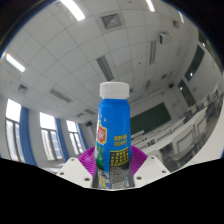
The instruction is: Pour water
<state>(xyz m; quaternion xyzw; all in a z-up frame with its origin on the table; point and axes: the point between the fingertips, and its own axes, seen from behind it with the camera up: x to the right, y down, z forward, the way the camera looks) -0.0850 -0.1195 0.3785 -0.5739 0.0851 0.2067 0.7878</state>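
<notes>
A plastic bottle (114,135) with a white cap and a blue and yellow label stands upright between my fingers. Both purple pads (90,160) press on its sides, so my gripper (113,165) is shut on it. The view tilts upward: the bottle rises against the ceiling, held up off any surface. The bottle's base is hidden below the fingers. No cup or other vessel shows.
Behind the bottle are a white tiled ceiling with strip lights (72,10), tall windows (48,135) to the left, and a dark board (152,120) on the far wall to the right. Desks (185,140) show at the lower right.
</notes>
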